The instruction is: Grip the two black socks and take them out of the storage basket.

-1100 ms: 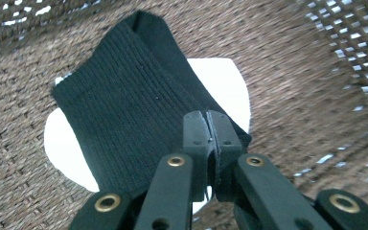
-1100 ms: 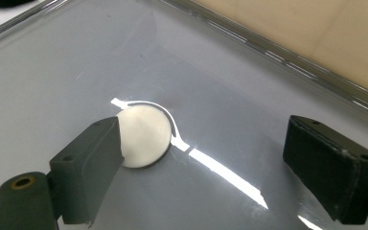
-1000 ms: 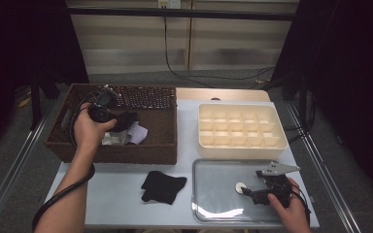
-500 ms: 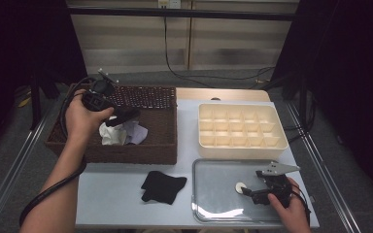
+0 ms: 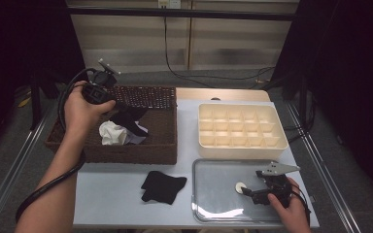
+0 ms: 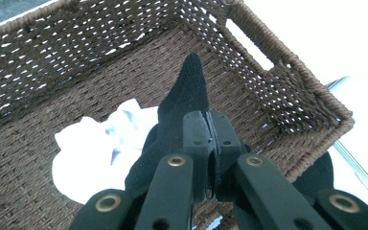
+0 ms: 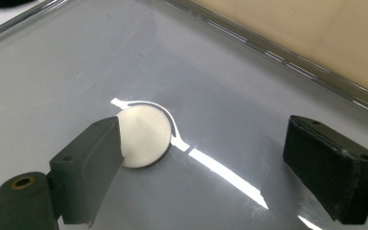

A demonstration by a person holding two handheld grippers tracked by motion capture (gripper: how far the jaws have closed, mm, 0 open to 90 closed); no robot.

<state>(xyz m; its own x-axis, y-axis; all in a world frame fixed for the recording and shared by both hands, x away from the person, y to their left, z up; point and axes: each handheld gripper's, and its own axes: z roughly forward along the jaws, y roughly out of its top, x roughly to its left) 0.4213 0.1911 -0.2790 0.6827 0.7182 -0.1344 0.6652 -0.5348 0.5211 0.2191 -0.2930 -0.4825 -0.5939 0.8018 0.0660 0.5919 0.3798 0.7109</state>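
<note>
Left hand-held gripper [image 5: 119,108], pinching black sock [image 6: 184,103], had risen; sock hung clear over basket [image 5: 162,145], 10 o'clock on worktop [image 5: 111,204]. Extraction underway. Right hand-held gripper [image 7: 211,163] spread, idle over tray [image 5: 213,170].

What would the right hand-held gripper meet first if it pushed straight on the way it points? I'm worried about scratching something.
Probably the white disc, which lies just ahead by one finger of the open right hand-held gripper, resting on the metal tray. Depth is hard to judge; it may scrape the tray surface first.
</note>
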